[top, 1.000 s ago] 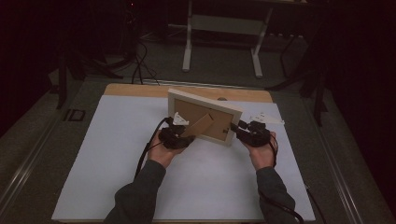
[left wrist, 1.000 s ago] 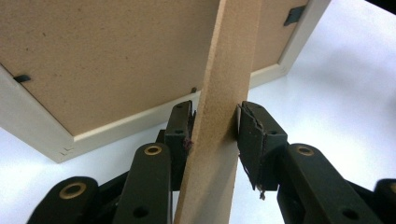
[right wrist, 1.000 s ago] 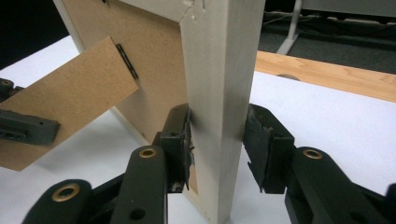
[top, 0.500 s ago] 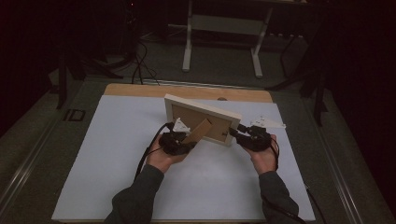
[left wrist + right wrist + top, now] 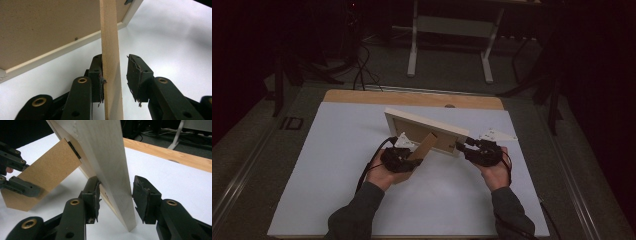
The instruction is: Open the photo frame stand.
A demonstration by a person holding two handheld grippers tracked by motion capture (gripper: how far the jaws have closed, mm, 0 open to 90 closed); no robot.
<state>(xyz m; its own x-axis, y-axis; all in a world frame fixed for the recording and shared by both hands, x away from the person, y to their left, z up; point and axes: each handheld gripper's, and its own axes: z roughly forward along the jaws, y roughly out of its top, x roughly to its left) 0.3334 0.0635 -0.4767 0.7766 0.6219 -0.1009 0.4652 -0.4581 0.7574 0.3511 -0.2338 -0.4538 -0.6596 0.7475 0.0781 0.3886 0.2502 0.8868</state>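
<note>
Across the lower middle of the high view, a white-topped table (image 5: 337,165), with a strip of bare wood (image 5: 412,97) along its far edge.

At the centre of that view, a pale wooden picture frame (image 5: 432,129), standing on the white surface with its brown back toward the camera and leaning slightly. In the right gripper view, seen edge-on as a broad pale board from the top centre down to the bottom centre.

Just below the frame's middle in the high view, a brown fold-out stand (image 5: 424,145), hinged to the back and angled down toward the lower left. In the left gripper view, seen as a narrow upright strip through the centre.

At centre left, under the stand, the left gripper (image 5: 414,159), cupped in the left hand (image 5: 379,175). Jaws apart around the stand: the pad on the left of the left gripper view touching the strip, the other pad clear of it, so no clamp.

At centre right, by the frame's right end, the right gripper (image 5: 464,146), carried by the right hand (image 5: 497,172). Jaws just been opening, with the frame's edge between them; a clear gap at the right-hand pad in the right gripper view, the left-hand pad close against the frame's back.
</note>
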